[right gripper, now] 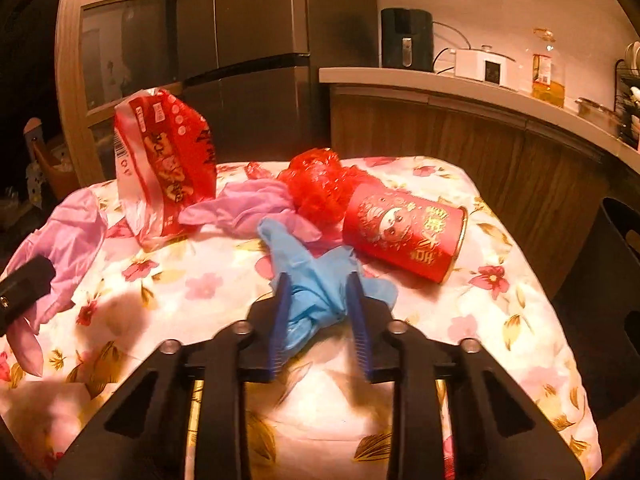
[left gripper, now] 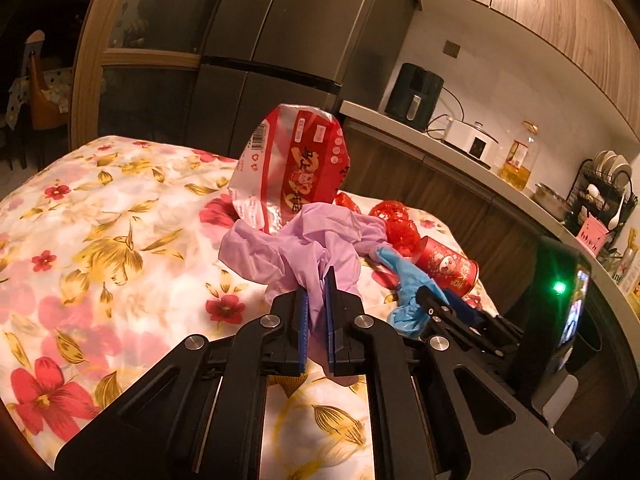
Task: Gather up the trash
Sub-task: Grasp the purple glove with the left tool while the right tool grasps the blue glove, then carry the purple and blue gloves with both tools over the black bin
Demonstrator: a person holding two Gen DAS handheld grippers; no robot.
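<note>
Warm kitchen light falls on a tabletop under a floral cloth, with a fridge and a wooden counter behind it in the upper half of both views. Trash lies in a loose cluster toward the middle of the cloth: a red snack bag standing at upper left in the right wrist view, a crumpled red plastic wrap at centre, and a red paper cup on its side to the right, its mouth toward the right edge. The left claw is pinched nearly shut on a pink glove, whose folds bunch out ahead of the blue pads and hang a little above the cloth. The right claw straddles a blue glove at the centre bottom of its view; its jaws stand partly closed with the gathered glove between them, and the pads look to be touching the bunched material, though a firm grip cannot be confirmed. The blue glove's long axis runs from the claw up and left toward the wrap, roughly in line with the fingers, so the right hand is plainly the nearer one for lifting it. A dark bin sits at the right edge, beyond the table.
</note>
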